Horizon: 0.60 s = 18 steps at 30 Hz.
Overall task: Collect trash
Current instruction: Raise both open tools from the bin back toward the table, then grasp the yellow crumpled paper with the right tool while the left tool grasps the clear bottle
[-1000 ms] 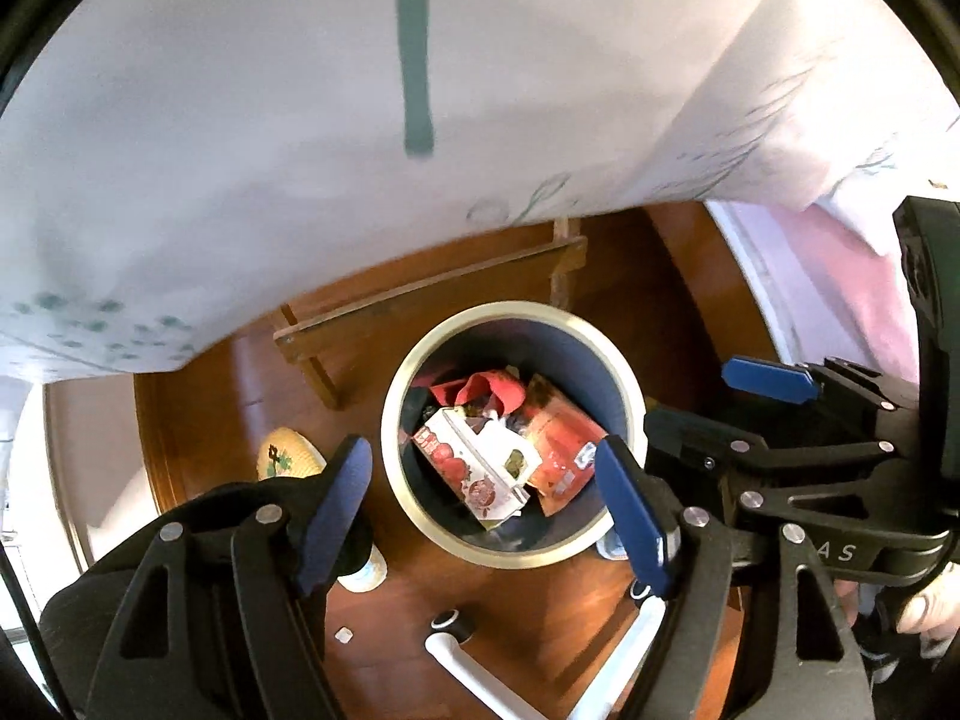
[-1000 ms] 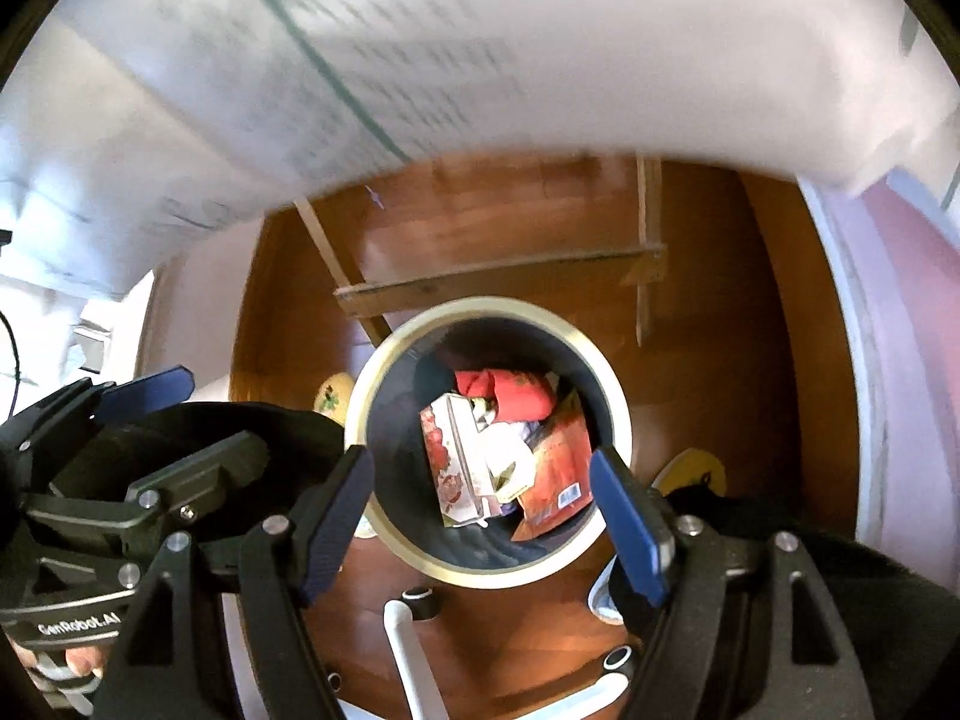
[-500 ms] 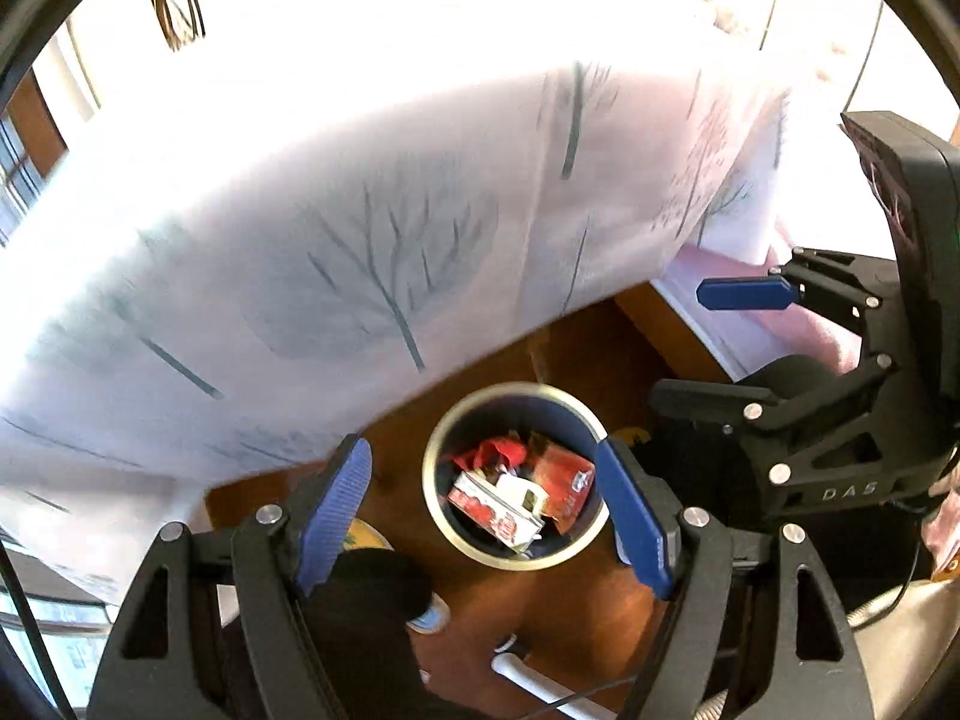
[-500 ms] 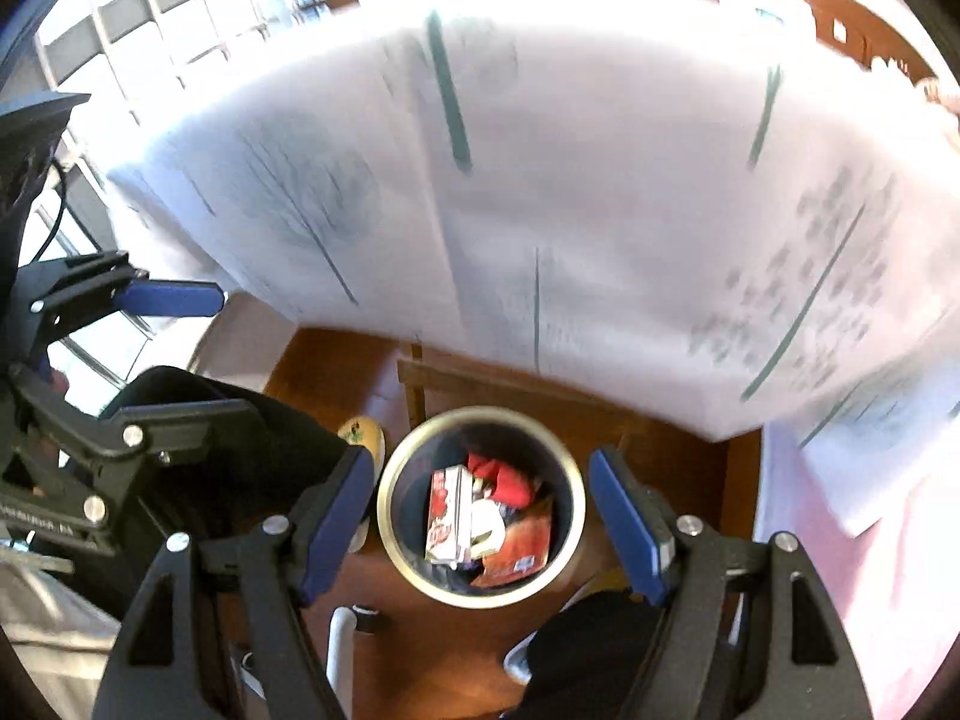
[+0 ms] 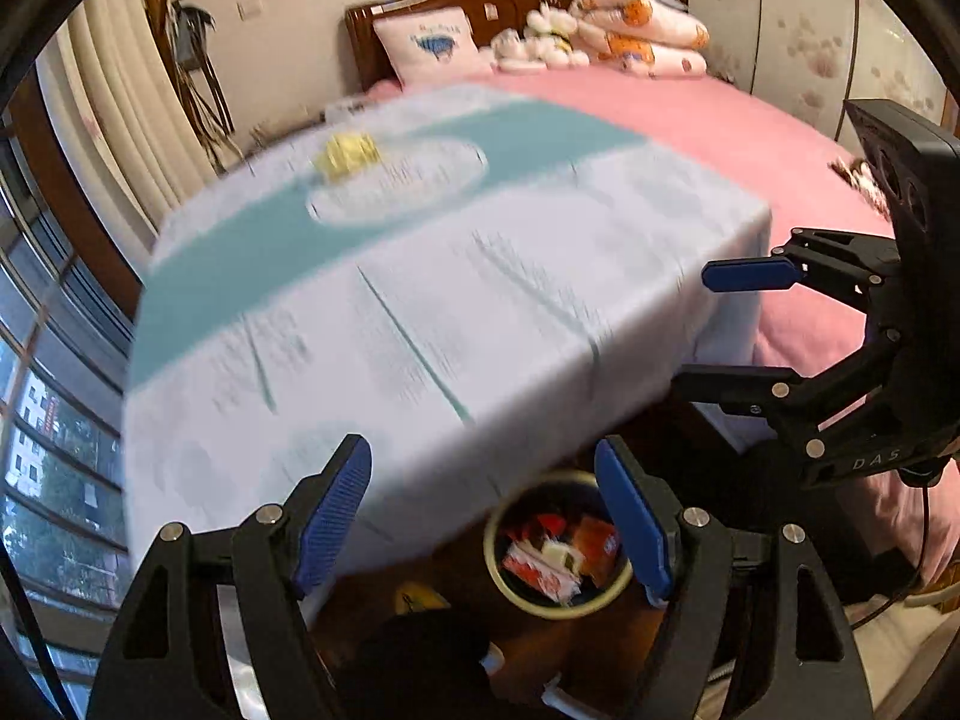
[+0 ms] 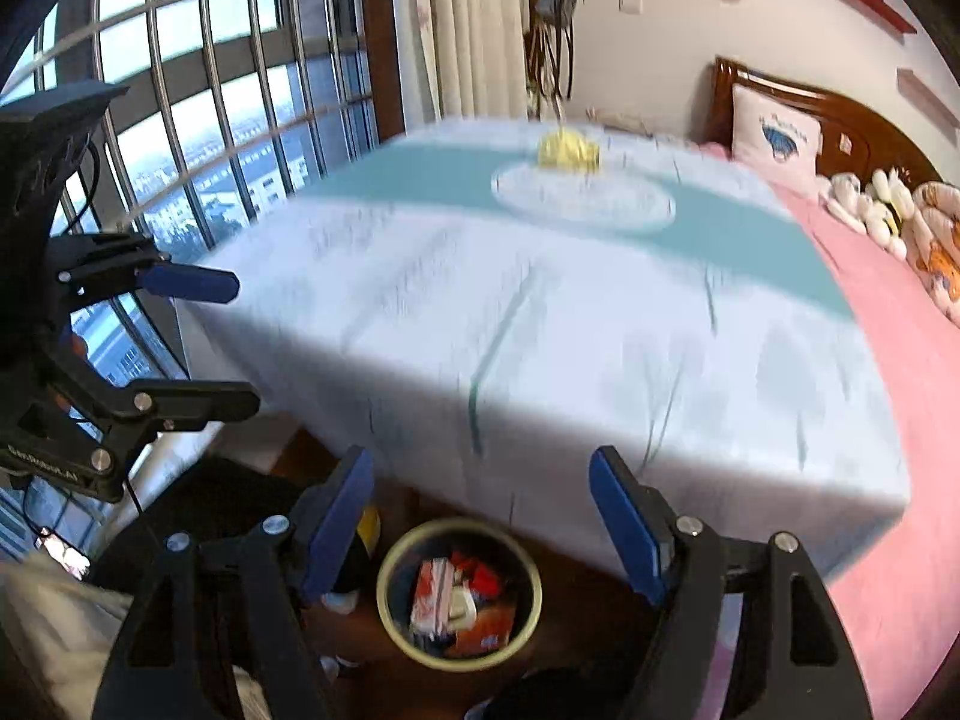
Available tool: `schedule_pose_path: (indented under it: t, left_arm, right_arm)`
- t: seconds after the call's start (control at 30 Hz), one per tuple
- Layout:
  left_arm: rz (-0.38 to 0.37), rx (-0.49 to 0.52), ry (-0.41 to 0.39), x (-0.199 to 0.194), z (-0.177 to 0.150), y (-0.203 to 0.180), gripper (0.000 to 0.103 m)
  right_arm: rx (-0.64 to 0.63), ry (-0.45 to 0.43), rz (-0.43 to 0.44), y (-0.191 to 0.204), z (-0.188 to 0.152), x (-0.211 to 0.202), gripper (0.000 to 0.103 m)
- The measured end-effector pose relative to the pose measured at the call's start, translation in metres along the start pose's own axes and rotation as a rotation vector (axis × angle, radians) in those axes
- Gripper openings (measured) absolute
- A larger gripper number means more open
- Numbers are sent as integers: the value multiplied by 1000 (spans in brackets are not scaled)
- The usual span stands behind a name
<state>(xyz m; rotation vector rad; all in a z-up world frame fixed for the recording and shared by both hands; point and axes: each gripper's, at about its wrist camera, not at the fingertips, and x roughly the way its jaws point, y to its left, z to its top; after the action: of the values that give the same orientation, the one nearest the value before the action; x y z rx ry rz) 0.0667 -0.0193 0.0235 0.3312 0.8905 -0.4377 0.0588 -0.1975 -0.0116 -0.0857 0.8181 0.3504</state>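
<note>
Both grippers have come up from the round, cream-rimmed trash bin [image 6: 459, 594] on the brown wood floor, so the worktop's top now shows. The left gripper [image 5: 483, 516] and right gripper [image 6: 480, 519] have wide, empty jaws, ready for more trash. A crumpled yellow paper ball [image 6: 567, 151] waits on the white-and-teal cloth [image 6: 540, 312], far back.

Daylit bedroom: barred window [image 6: 198, 120], pink bed [image 5: 720, 138], cloth-covered table [image 6: 540, 312].
</note>
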Motion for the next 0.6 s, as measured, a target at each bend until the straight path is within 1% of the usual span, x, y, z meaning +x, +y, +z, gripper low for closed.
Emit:
schedule_pose_path:
  t: [0.07, 0.13, 0.17, 0.23, 0.33, 0.37, 0.43, 0.47, 0.6]
  left_arm:
    - [35, 0, -31, -7, 21, 14, 76]
    - [79, -14, -57, -10, 43, 30, 76]
    - [87, -23, -62, -10, 51, 38, 76]
    - [80, -52, -61, -6, 71, 56, 76]
    - [86, -70, -64, 10, 101, 83, 76]
    - [100, -63, -69, 17, 112, 93, 76]
    - [128, -54, -72, 33, 135, 111, 76]
    - [124, -56, -70, 41, 143, 119, 76]
    - [77, -96, -39, 84, 180, 159, 76]
  right_arm:
    - [6, -24, 10, -4, 24, -1, 75]
    - [14, -46, 2, -12, 51, 3, 75]
    - [17, -57, -8, -18, 70, 7, 75]
    - [18, -69, -6, -26, 93, 14, 75]
    - [32, -80, 4, -37, 135, 34, 75]
    - [35, -83, 8, -43, 155, 46, 75]
    - [41, -84, -2, -49, 177, 63, 75]
    - [46, -86, -9, -56, 194, 78, 75]
    - [90, -72, -22, -74, 233, 128, 75]
